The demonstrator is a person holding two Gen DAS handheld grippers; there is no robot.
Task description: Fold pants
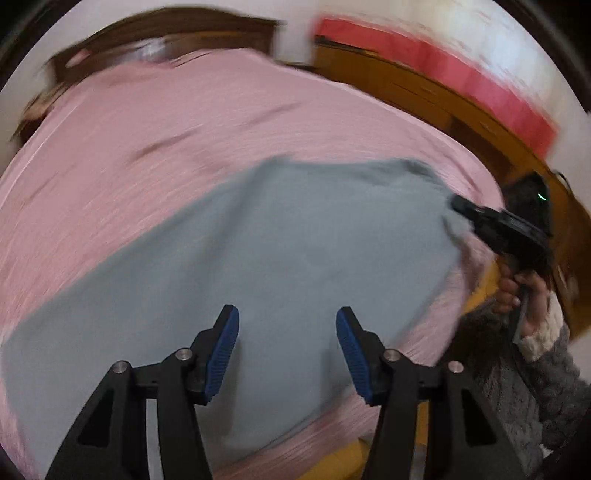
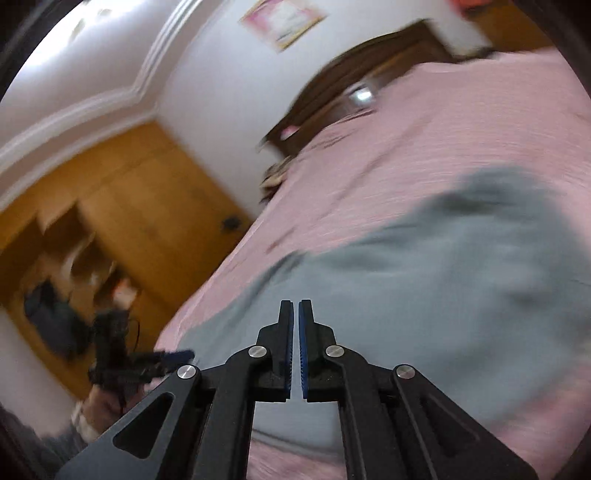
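Observation:
Grey pants (image 1: 280, 258) lie spread flat across a pink bedsheet (image 1: 184, 122). My left gripper (image 1: 287, 310) hovers over their near part, open, with only flat cloth showing behind the gap. Both blue pads (image 1: 225, 343) are bare. My right gripper (image 1: 458, 205) reaches in from the right, its tip at the pants' far right edge. In its own view the right gripper (image 2: 295, 303) is shut, with no cloth seen between its pads, above the grey pants (image 2: 424, 295). The left gripper (image 2: 177, 356) shows there at lower left. Both views are motion-blurred.
A dark wooden headboard (image 1: 166, 33) stands beyond the bed. A yellow-brown wooden wardrobe (image 2: 122, 206) is beside it. A red band (image 1: 443, 70) hangs over wooden furniture at the right. A hand (image 1: 524, 295) in a grey fleece sleeve holds the right gripper.

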